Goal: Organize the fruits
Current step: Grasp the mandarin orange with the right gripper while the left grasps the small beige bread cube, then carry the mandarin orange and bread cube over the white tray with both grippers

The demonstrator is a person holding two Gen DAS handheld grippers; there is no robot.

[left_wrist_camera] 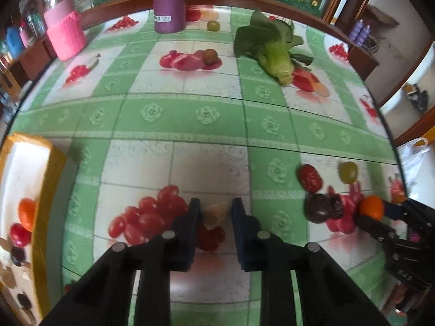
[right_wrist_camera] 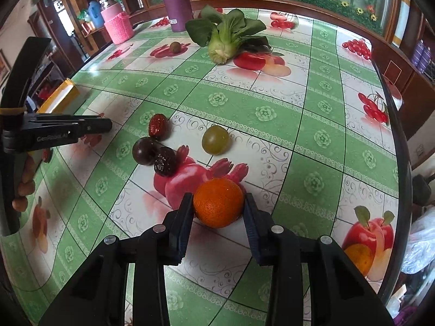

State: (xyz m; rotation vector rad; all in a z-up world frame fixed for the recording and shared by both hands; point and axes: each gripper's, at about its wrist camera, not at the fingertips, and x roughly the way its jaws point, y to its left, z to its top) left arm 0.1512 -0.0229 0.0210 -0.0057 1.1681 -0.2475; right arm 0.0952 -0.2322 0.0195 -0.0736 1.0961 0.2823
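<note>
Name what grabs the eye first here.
The round orange mandarin sits between the right gripper jaws, on the loud green-checked, fruit-printed tablecloth. Beyond it, a leafy green bok choy lies near a tall purple cylinder bottle.

Home dining room: oilcloth-covered table (right_wrist_camera: 320, 125), cabinets (right_wrist_camera: 81, 27).

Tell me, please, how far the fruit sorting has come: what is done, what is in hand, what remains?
Done: the yellow-rimmed tray already holds an orange fruit and a red one. In hand: the right gripper is shut on the orange; the left gripper is shut and holds nothing. Left on the table: the green fruit, red date, dark round fruit and dark wrinkled date.
</note>
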